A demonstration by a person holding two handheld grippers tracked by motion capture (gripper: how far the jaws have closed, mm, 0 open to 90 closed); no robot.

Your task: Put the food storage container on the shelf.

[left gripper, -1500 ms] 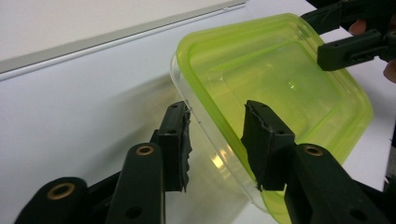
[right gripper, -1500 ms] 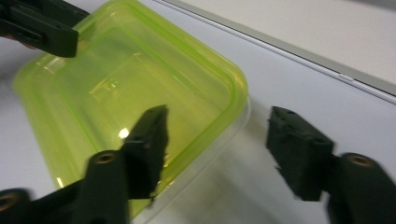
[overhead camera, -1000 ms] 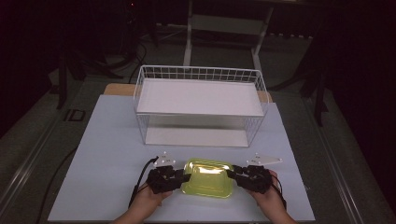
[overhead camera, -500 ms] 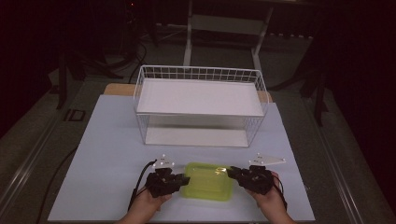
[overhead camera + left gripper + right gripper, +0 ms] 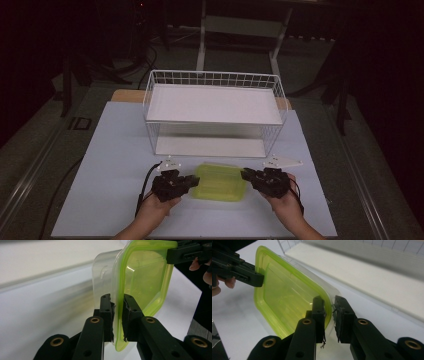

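between both grippers, left (image 5: 192, 181) and right (image 5: 247, 175), each clamped on it, green-lidded container (image 5: 220, 182)

Open table surface (image 5: 105, 165) is seen left and right of both hands. Path straight ahead is blocked by the white wire rack (image 5: 214, 112), standing just beyond the lidded container (image 5: 220, 181). Only a narrow strip is left between them. Rack's lower tier is open toward the person; top shelf is bare.

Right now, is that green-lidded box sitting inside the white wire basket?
No, the green-lidded plastic container sits on the table in front of the white wire basket, between the left hand-held gripper and the right hand-held gripper.
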